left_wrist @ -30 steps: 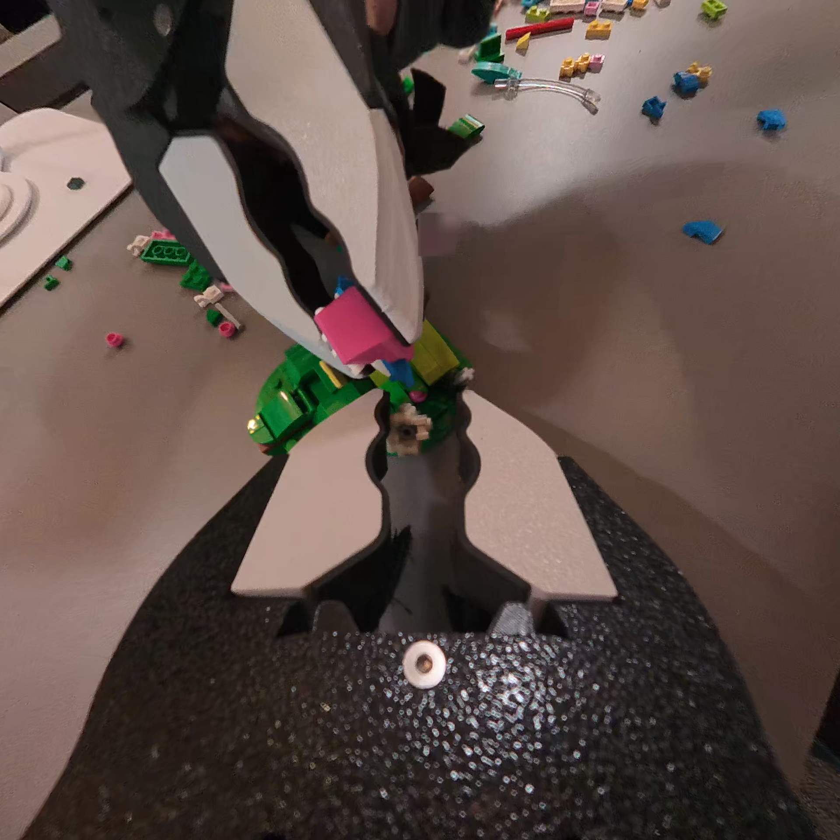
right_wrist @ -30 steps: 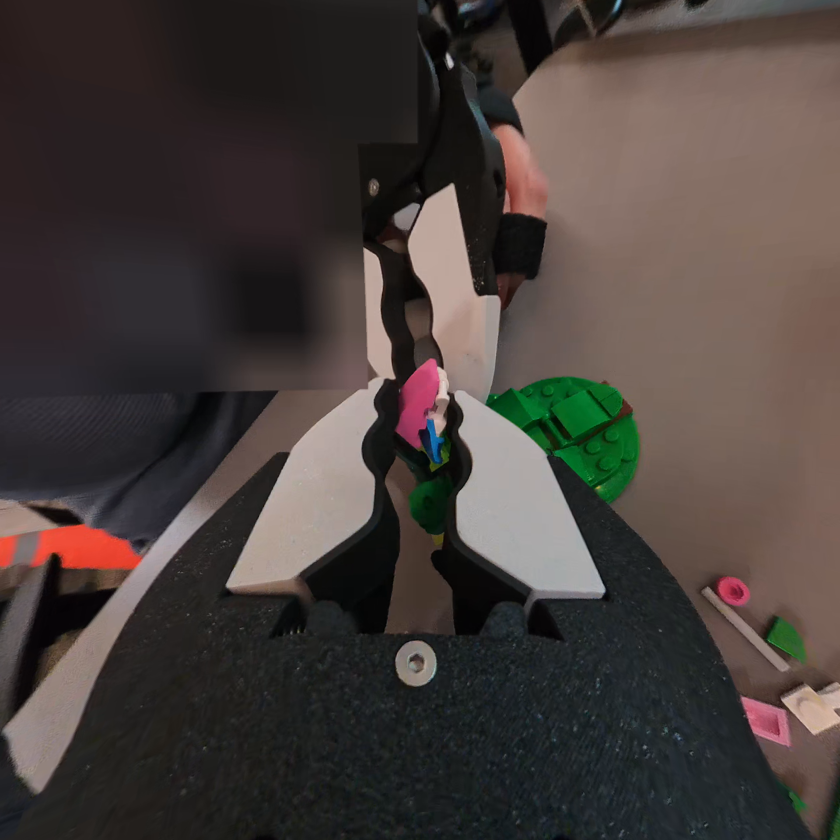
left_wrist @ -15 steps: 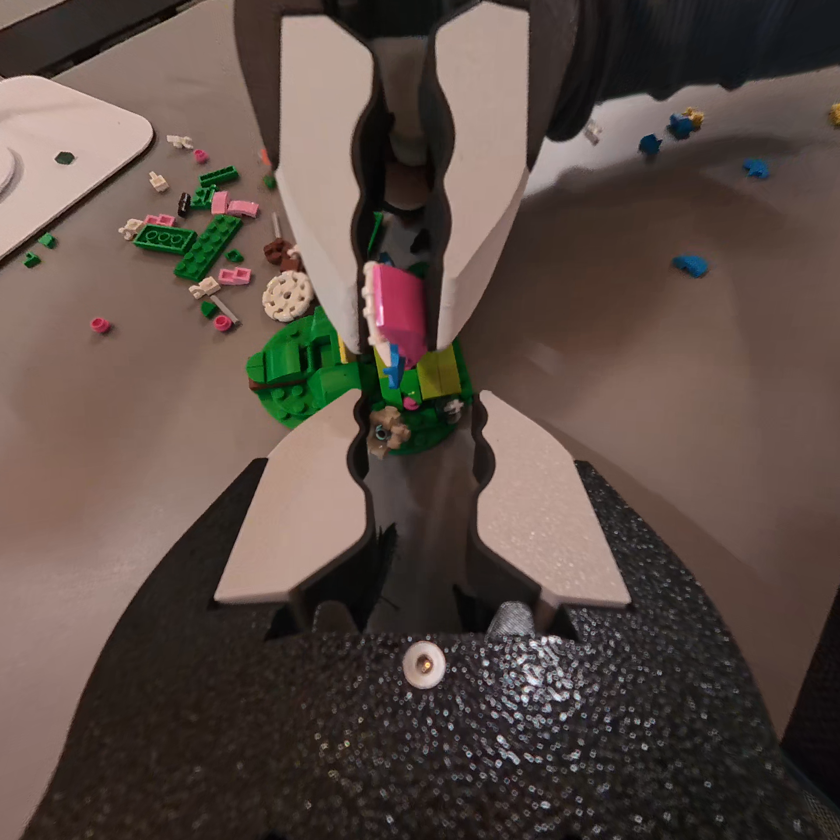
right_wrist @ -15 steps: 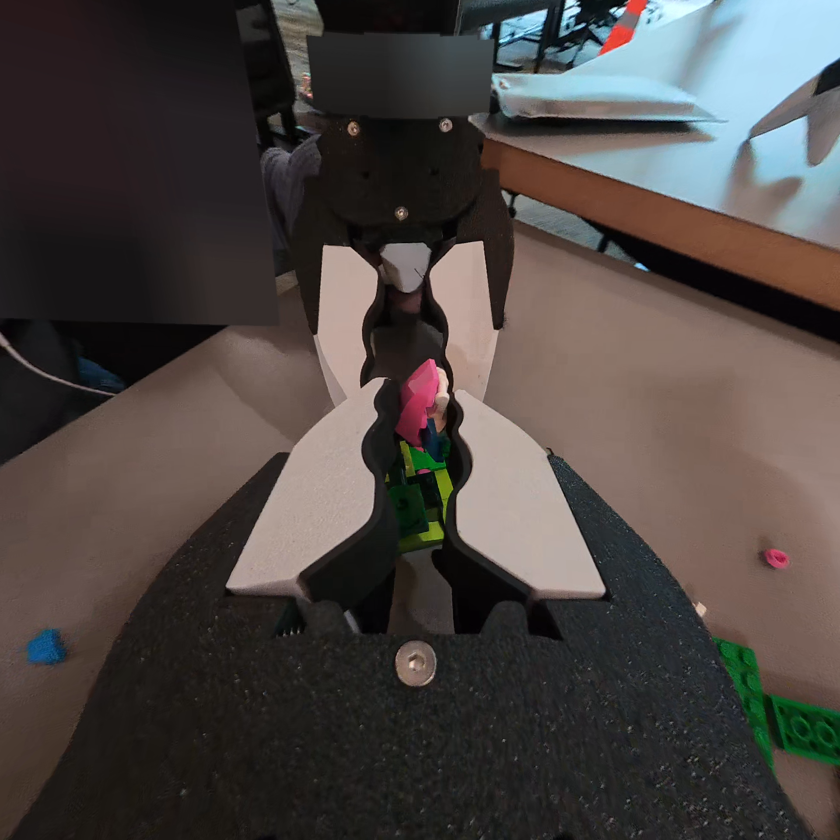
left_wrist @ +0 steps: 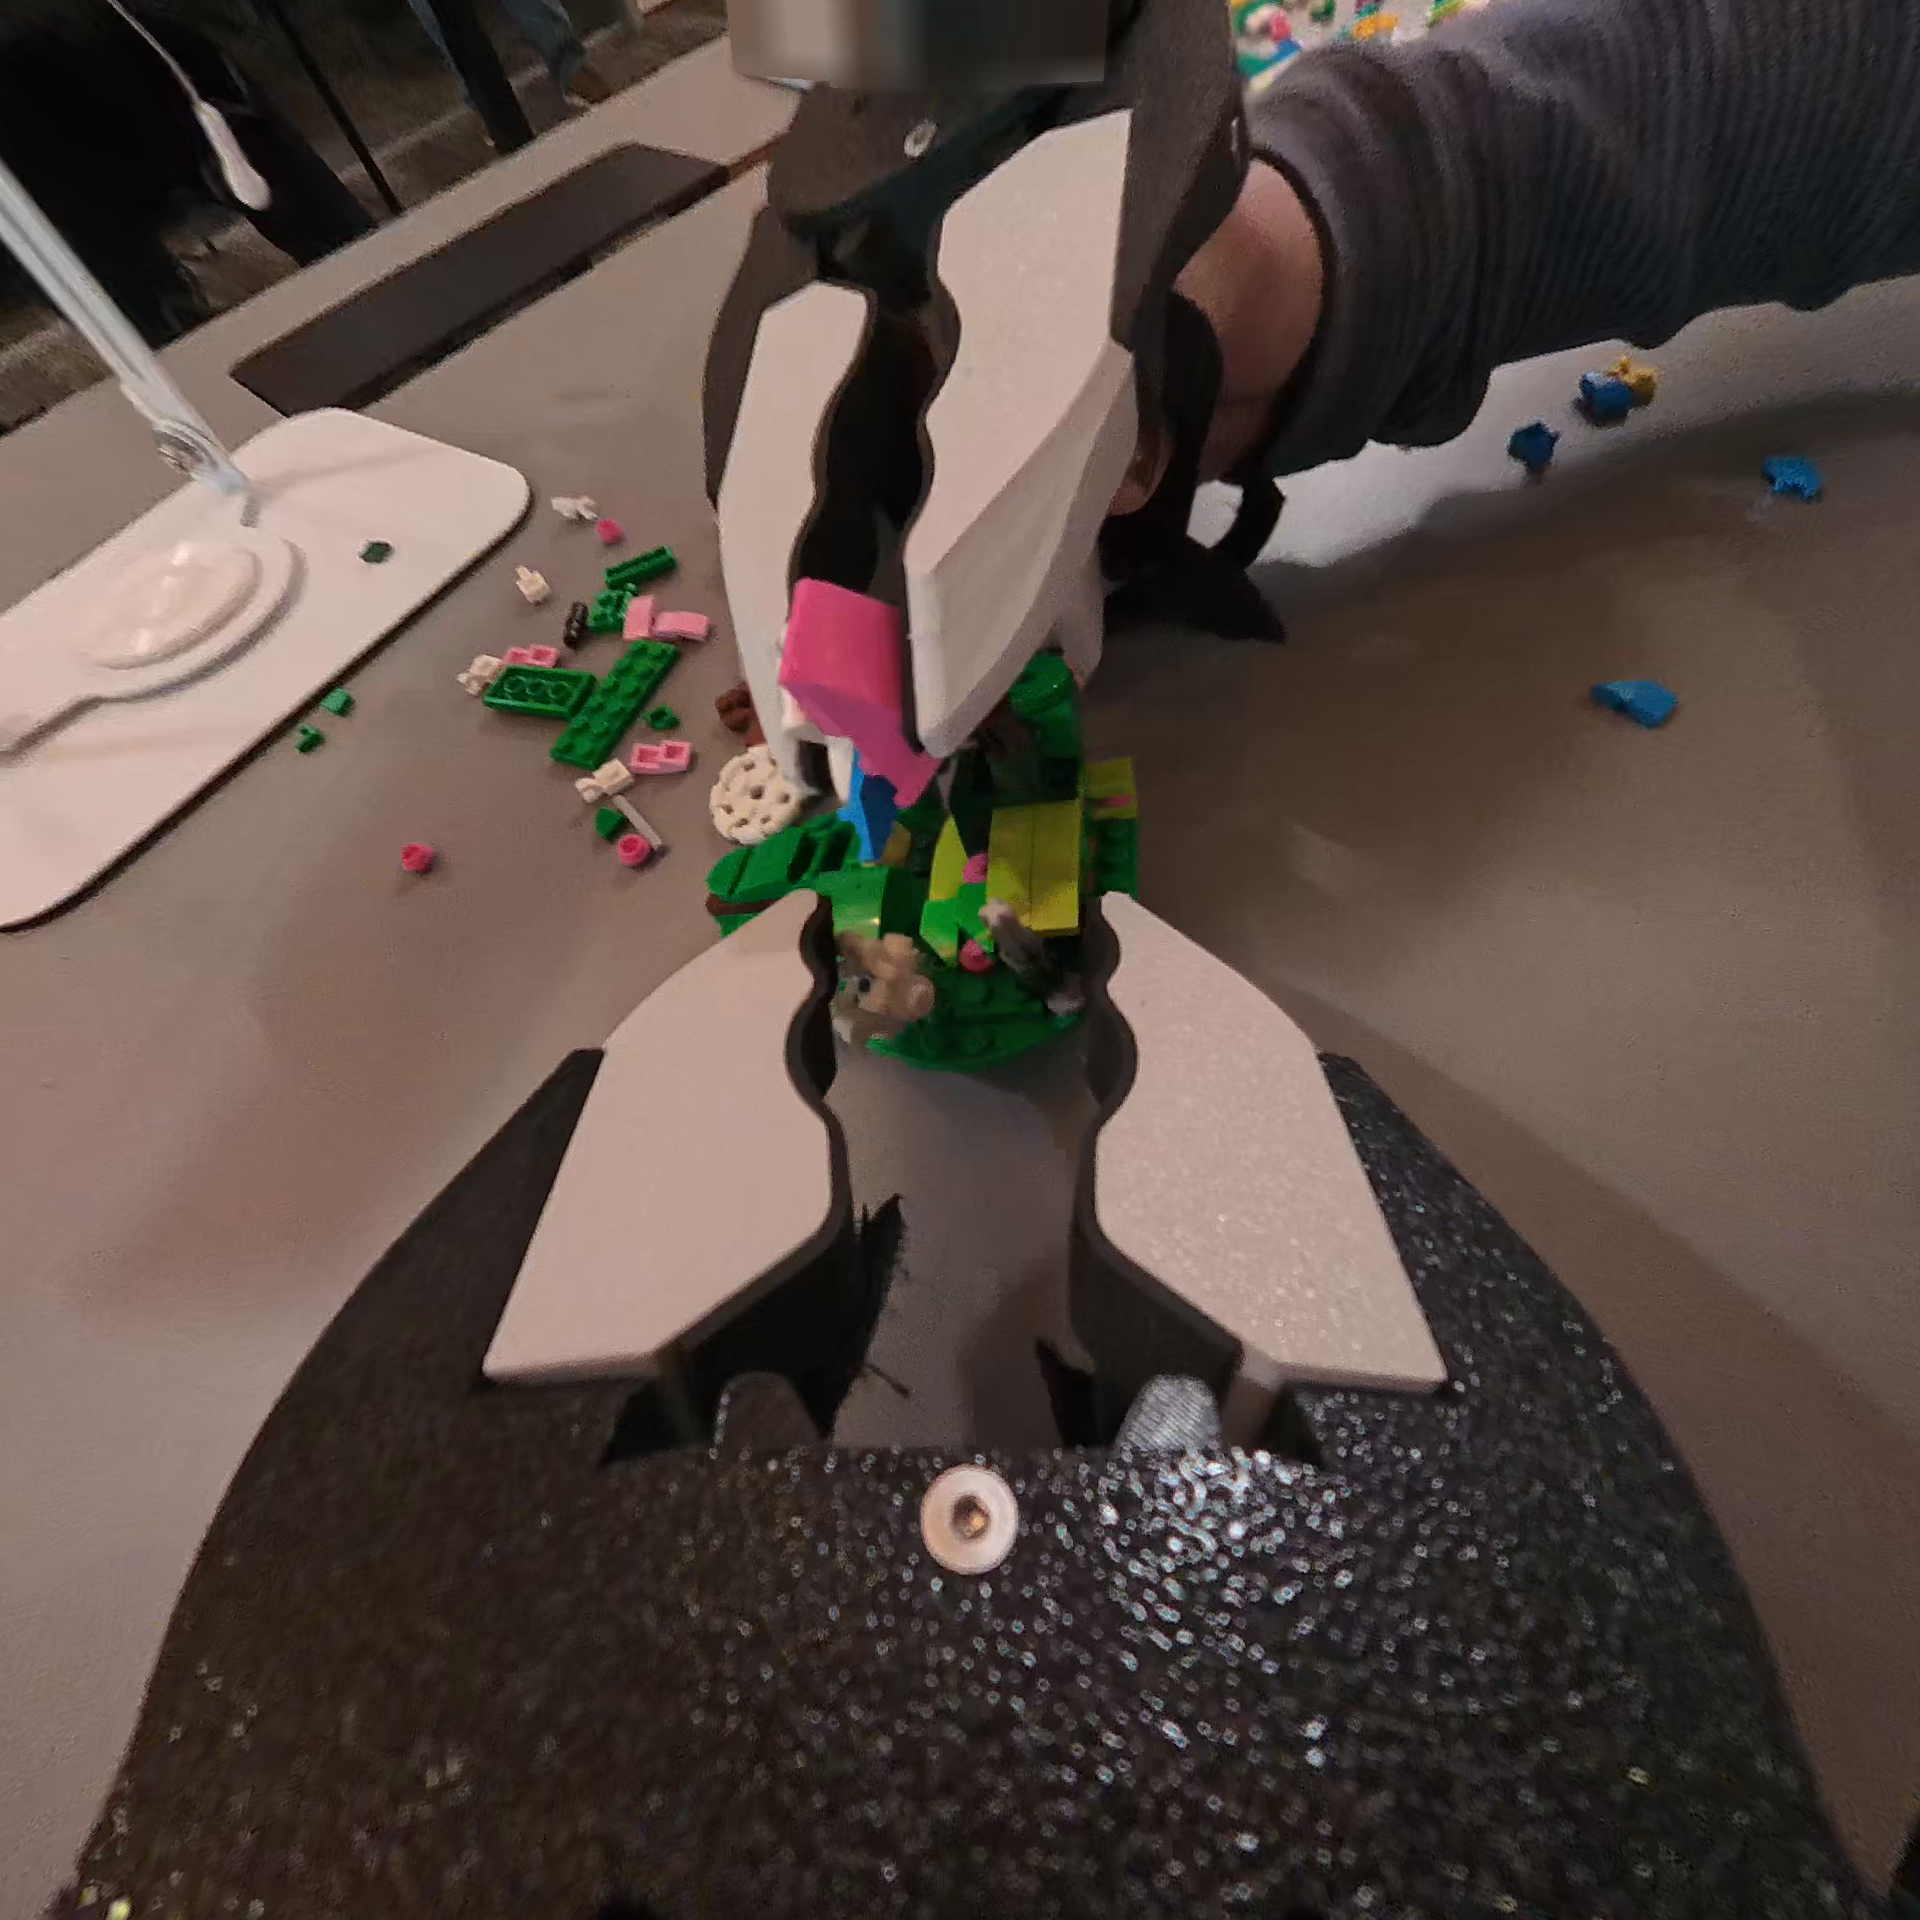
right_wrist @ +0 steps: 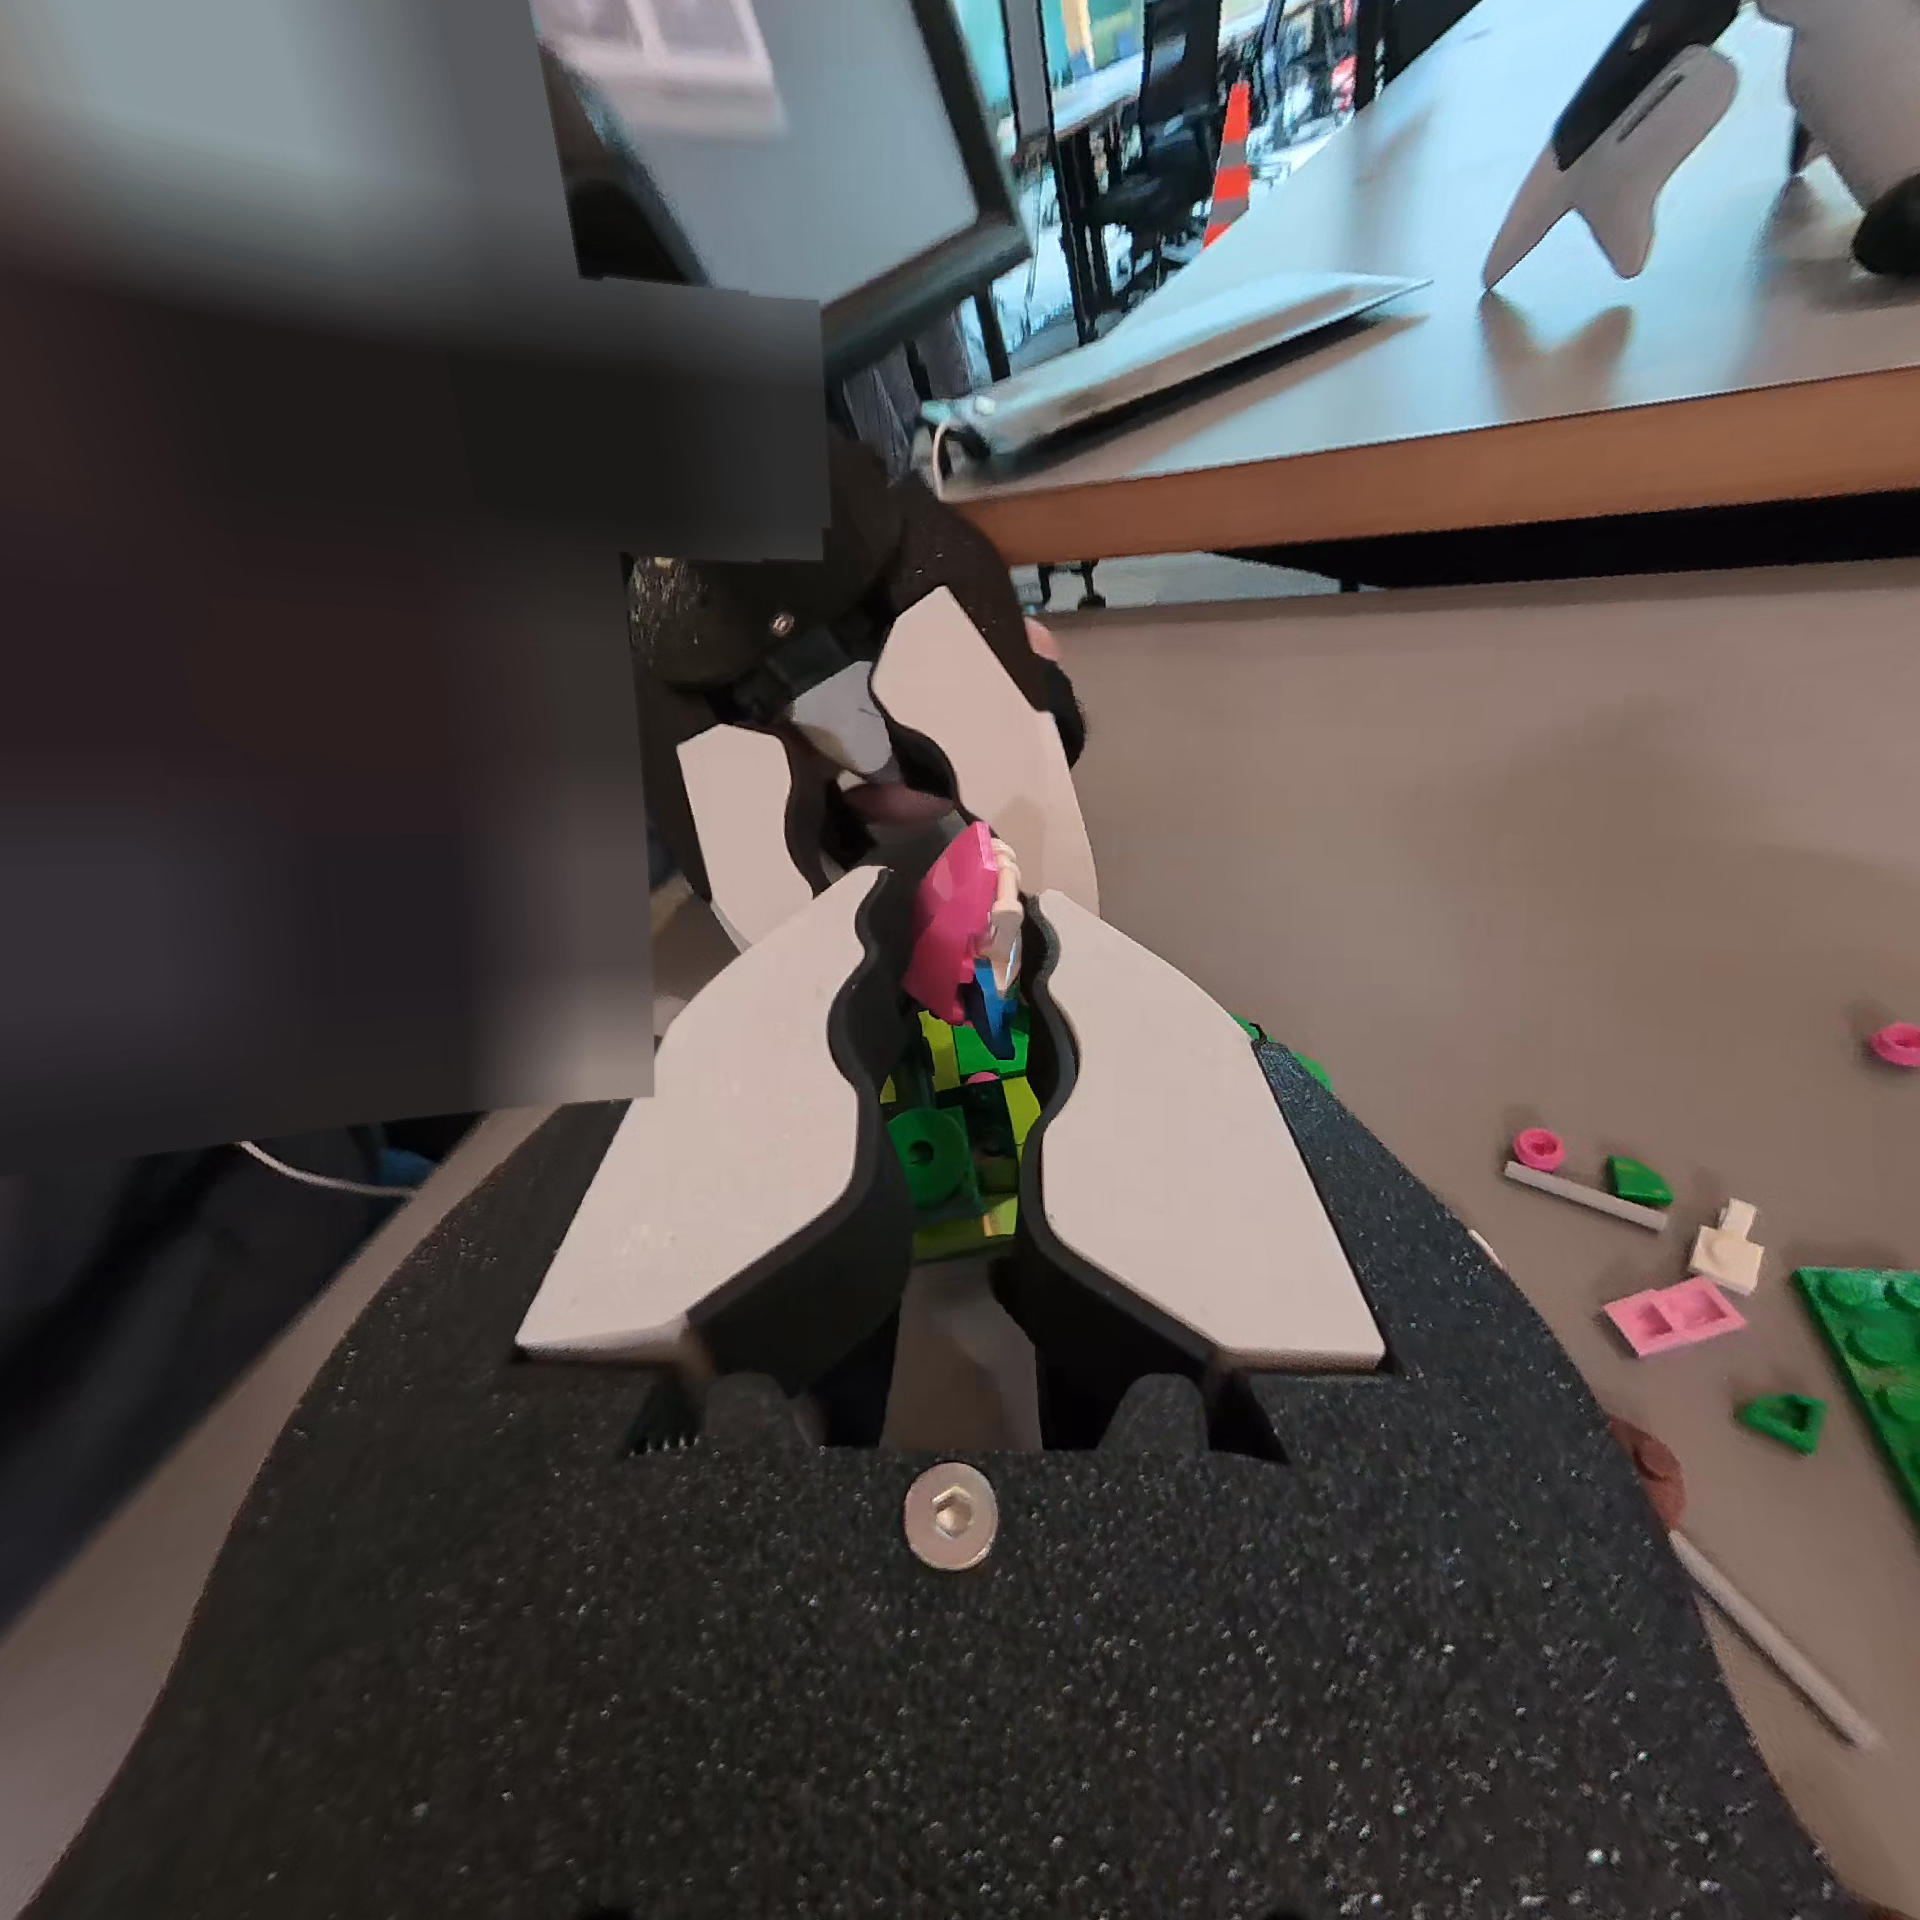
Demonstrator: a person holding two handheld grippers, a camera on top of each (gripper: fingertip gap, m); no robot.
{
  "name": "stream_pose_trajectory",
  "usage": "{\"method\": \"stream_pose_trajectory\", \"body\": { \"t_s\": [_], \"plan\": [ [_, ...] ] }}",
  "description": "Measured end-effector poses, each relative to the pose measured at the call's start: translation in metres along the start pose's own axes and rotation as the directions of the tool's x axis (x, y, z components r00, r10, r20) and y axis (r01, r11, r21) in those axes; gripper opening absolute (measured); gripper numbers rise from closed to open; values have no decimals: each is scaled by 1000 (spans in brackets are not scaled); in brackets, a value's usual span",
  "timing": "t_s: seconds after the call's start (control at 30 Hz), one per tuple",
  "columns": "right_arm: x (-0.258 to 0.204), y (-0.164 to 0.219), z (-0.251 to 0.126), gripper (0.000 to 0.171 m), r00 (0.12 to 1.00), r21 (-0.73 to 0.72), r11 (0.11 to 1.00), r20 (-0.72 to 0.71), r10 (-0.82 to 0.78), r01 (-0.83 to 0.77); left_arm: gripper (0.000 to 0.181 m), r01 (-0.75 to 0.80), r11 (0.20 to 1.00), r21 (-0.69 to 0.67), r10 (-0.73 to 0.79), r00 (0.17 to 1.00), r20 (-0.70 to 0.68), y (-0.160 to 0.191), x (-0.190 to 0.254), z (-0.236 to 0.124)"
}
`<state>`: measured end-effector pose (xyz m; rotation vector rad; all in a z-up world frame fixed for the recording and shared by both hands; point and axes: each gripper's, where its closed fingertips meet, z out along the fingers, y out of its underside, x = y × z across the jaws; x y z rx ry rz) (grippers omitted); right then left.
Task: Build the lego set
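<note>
A green lego build (left_wrist: 977,894) with lime slopes and a beige flower stands on the grey table (left_wrist: 1455,935). My left gripper (left_wrist: 961,930) is open, with its fingertips on either side of the build's near edge. My right gripper (left_wrist: 883,717) comes down from above and is shut on a small pink, white and blue assembly (left_wrist: 842,675), held just over the build. In the right wrist view, my right gripper (right_wrist: 961,914) grips the pink assembly (right_wrist: 951,920) above the green build (right_wrist: 956,1122). The left gripper (right_wrist: 883,800) shows beyond it, with its jaws apart.
Loose green, pink and white pieces (left_wrist: 613,686) lie left of the build, next to a white stand base (left_wrist: 156,644). Blue pieces (left_wrist: 1631,701) lie to the right. A person's sleeve (left_wrist: 1558,208) reaches in. A pink plate (right_wrist: 1673,1314) and a green plate (right_wrist: 1870,1351) lie at the right. Less than 4 cm separates the two grippers' tips. My left tips are roughly 11 cm from the pink plate (right_wrist: 1673,1314). The left camera catches it too, in the left wrist view (left_wrist: 662,752).
My right gripper has swung round with the pink assembly, from leaning left to leaning right over the build. My left gripper's jaws have spread a little wider.
</note>
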<state>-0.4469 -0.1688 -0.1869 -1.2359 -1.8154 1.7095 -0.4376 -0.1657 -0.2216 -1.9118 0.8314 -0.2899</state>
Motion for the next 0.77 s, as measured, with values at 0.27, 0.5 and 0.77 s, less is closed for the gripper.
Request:
{"method": "stream_pose_trajectory", "body": {
  "t_s": [0.27, 0.5, 0.77],
  "plan": [
    [26, -9, -13, 20, 988, 79, 996, -145, 55, -44, 35, -79, 988, 134, 64, 991, 116, -23, -12, -18],
    [52, -4, -14, 20, 909, -18, 998, -414, 53, -66, 37, -90, 993, 71, 79, 987, 141, -19, -12, -3],
    [54, -8, -12, 20, 828, 50, 984, -533, 173, -173, 33, -31, 999, 10, 29, 987, 159, -6, -14, 6]
  ]
}}
